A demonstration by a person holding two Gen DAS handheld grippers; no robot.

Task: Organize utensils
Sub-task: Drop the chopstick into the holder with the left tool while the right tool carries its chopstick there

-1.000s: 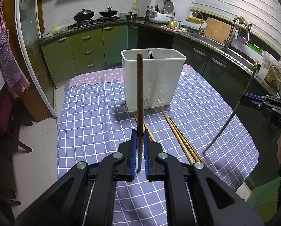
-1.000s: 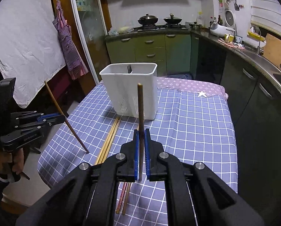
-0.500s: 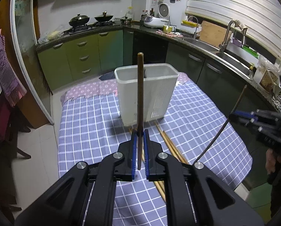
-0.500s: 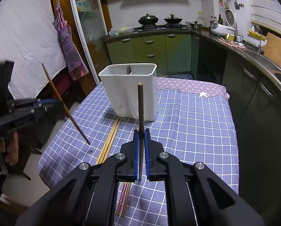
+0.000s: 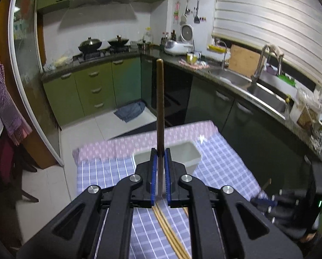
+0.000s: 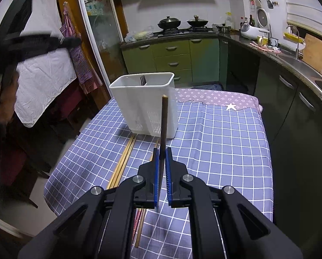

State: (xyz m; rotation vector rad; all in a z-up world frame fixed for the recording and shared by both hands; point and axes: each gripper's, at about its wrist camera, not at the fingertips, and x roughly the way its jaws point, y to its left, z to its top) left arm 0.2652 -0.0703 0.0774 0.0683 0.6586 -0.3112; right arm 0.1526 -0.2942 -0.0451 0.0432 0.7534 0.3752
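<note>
Matt black plastic on the left gripper [image 5: 160, 173] and the right gripper [image 6: 162, 173], with ridged blue rubbery pads [image 6: 169, 181] and shiny round metal screws [image 6: 136, 179]. Dark brown wooden chopstick with a dull smooth finish [image 5: 160, 108] pinched in the left one, a like dark wooden chopstick [image 6: 164, 120] in the right. Pale bamboo-looking chopsticks, smooth and slightly satin [image 6: 124, 159], flat on soft matt blue-and-white checked cloth [image 6: 221, 142]. Milky white plastic utensil holder, semi-glossy, with slotted lower walls [image 6: 148, 110]; dark metal fork tines [image 6: 142, 79] inside. Glossy green cabinet fronts [image 6: 171, 54], polished dark stone-like worktop [image 5: 230, 82], brushed metal tap [image 5: 260, 63].
</note>
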